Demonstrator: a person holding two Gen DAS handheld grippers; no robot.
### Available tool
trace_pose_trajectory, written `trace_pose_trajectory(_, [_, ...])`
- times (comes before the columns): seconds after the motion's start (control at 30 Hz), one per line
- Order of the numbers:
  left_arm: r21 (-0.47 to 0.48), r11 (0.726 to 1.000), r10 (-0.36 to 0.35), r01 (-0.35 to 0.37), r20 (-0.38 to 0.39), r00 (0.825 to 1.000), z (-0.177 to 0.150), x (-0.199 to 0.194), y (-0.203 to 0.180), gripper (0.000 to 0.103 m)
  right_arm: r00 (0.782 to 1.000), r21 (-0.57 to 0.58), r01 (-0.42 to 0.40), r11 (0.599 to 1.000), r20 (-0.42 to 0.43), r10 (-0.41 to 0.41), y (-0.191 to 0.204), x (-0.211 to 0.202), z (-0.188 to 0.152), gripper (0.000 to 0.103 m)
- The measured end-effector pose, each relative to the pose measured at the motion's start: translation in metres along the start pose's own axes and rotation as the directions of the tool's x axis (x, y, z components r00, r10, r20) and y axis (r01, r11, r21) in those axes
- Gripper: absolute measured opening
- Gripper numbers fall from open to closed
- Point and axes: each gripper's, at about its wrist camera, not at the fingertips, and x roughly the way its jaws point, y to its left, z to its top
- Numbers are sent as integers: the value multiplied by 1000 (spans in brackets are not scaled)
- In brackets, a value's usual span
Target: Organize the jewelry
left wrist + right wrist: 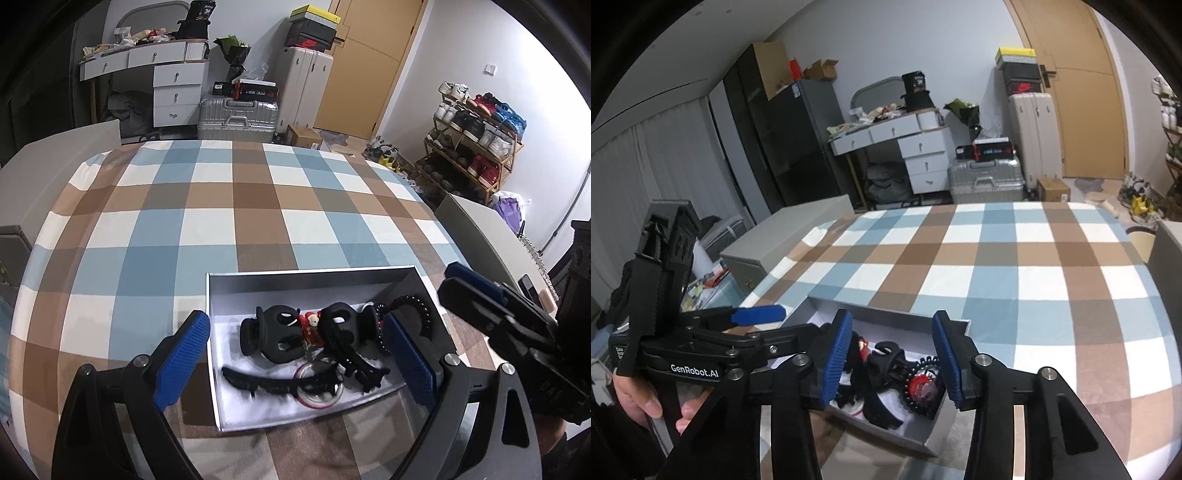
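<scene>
Left gripper, fingers spread wide and empty, hovers over a shallow grey box on a checked cloth; between its fingers lie black claw clips, a small red bear charm, a long black clip and a clear round case. Right gripper, fingers likewise apart and holding nothing, frames the same box, with a black bead bracelet just inside its right finger. Judged progress: the pieces appear gathered in the box with none visible outside it, leaving at most tidying within.
</scene>
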Motion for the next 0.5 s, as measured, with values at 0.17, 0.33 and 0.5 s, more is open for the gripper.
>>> trace_pose_trajectory(0.17, [4, 1000, 9, -10, 15, 1000, -2, -9, -2, 92, 999, -7, 13, 1000, 31, -13, 5, -14, 0, 62])
trace_pose_trajectory(0.33, [25, 999, 25, -26, 54, 998, 0, -21, -6, 92, 999, -11, 17, 1000, 50, -16, 11, -26, 0, 65])
trace_pose_trajectory(0.5, [46, 998, 41, -48, 126, 991, 1, -38, -10, 92, 996, -15, 22, 1000, 83, -21, 19, -41, -1, 77])
